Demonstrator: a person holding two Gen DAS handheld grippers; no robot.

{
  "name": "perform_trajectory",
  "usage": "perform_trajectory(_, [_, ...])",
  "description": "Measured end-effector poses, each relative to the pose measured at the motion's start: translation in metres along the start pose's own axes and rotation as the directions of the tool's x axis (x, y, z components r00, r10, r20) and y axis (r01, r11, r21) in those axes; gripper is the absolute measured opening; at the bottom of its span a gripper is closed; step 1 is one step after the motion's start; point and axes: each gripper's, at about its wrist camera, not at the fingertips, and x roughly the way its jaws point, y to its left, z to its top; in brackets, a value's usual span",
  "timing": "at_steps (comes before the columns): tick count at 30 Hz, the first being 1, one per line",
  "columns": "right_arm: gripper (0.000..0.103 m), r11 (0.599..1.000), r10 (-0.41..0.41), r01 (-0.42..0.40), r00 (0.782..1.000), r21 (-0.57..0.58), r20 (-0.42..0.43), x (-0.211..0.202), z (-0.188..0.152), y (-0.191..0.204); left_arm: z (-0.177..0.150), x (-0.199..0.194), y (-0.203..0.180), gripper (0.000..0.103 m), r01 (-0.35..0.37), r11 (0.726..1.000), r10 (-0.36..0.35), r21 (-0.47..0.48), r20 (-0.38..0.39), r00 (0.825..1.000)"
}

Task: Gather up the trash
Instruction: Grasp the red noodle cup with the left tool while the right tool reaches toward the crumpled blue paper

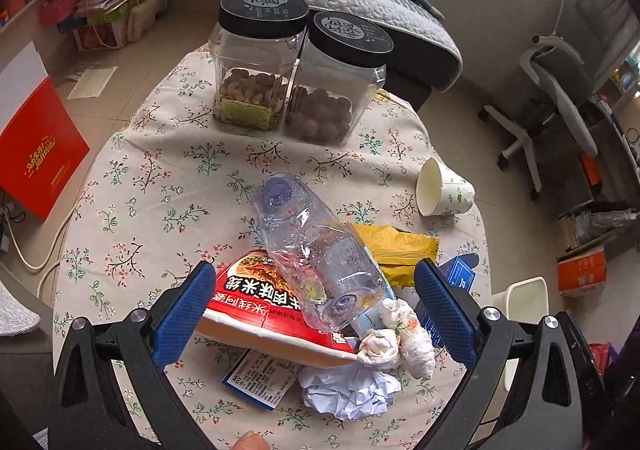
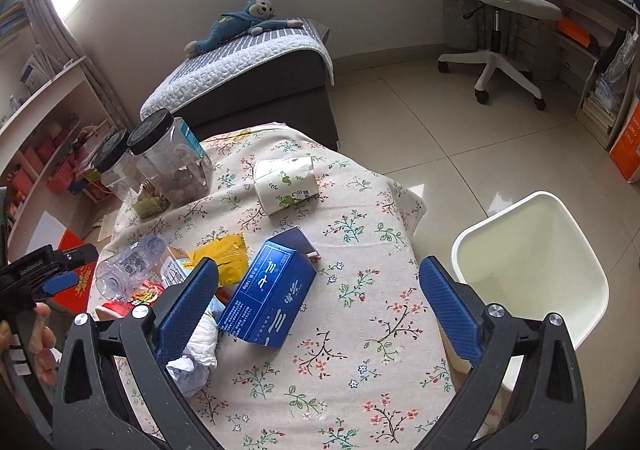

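A pile of trash lies on the floral tablecloth [image 1: 168,170]. A clear plastic bottle [image 1: 316,250] rests on a red noodle box [image 1: 256,298], beside a yellow wrapper [image 1: 394,250], crumpled tissues [image 1: 400,342] and crumpled white paper [image 1: 348,390]. My left gripper [image 1: 316,314] is open, its jaws on either side of the bottle and box. A blue carton [image 2: 272,298] lies in front of my right gripper [image 2: 320,310], which is open and empty above the cloth. A paper cup [image 2: 286,184] lies on its side farther back. A white bin [image 2: 532,270] stands on the floor right of the table.
Two black-lidded clear jars [image 1: 296,78] of nuts stand at the table's far side. A grey ottoman [image 2: 248,86] with a stuffed monkey sits behind. An office chair [image 2: 492,6], shelves and a red box [image 1: 36,154] surround the table.
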Motion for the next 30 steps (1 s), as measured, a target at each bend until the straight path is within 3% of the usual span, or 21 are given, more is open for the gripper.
perform_trajectory(3, [0.096, 1.000, 0.001, -0.002, 1.000, -0.030, -0.021, 0.004, -0.001, 0.003, 0.005, -0.007, 0.047, 0.096, 0.011, 0.983, -0.016, -0.183, -0.026, 1.000])
perform_trajectory(6, [0.096, 0.998, 0.008, -0.010, 1.000, -0.056, -0.030, 0.007, -0.003, 0.009, -0.013, 0.003, 0.089, 0.095, 0.014, 0.927, -0.048, -0.374, -0.082, 0.995])
perform_trajectory(9, [0.096, 0.997, 0.014, -0.017, 0.999, -0.069, -0.038, 0.010, -0.004, 0.017, -0.036, 0.023, 0.103, 0.083, 0.062, 0.872, -0.157, -0.485, -0.159, 0.975])
perform_trajectory(11, [0.096, 0.997, 0.018, -0.021, 0.999, -0.077, -0.042, 0.012, -0.007, 0.021, -0.046, 0.030, 0.105, 0.083, 0.116, 0.833, -0.230, -0.541, -0.148, 0.962])
perform_trajectory(15, [0.096, 0.996, 0.011, -0.017, 0.998, -0.091, -0.057, 0.019, -0.012, 0.025, -0.049, 0.051, 0.091, 0.083, 0.171, 0.810, -0.301, -0.561, -0.147, 0.942])
perform_trajectory(17, [0.096, 0.996, 0.016, -0.023, 0.997, -0.089, -0.076, 0.024, -0.016, 0.027, -0.051, 0.062, 0.087, 0.073, 0.194, 0.787, -0.333, -0.585, -0.139, 0.933])
perform_trajectory(18, [0.096, 0.996, 0.020, -0.027, 0.996, -0.087, -0.088, 0.027, -0.018, 0.028, -0.052, 0.065, 0.086, 0.055, 0.205, 0.781, -0.345, -0.589, -0.134, 0.929])
perform_trajectory(19, [0.096, 0.996, 0.026, -0.035, 0.995, -0.087, -0.100, 0.031, -0.019, 0.029, -0.051, 0.066, 0.085, 0.043, 0.211, 0.786, -0.346, -0.582, -0.129, 0.929])
perform_trajectory(22, [0.096, 0.993, 0.046, -0.062, 0.988, -0.101, -0.147, 0.043, -0.026, 0.039, -0.044, 0.057, 0.080, 0.031, 0.222, 0.832, -0.314, -0.508, -0.101, 0.944])
perform_trajectory(27, [0.096, 0.980, 0.103, -0.138, 0.968, -0.143, -0.229, 0.059, -0.037, 0.066, -0.029, 0.017, 0.061, 0.029, 0.238, 0.926, -0.258, -0.293, -0.030, 0.966])
perform_trajectory(30, [0.088, 0.967, 0.127, -0.184, 0.947, -0.175, -0.294, 0.066, -0.044, 0.081, -0.024, -0.020, 0.044, 0.029, 0.203, 0.970, -0.194, -0.131, 0.076, 0.978])
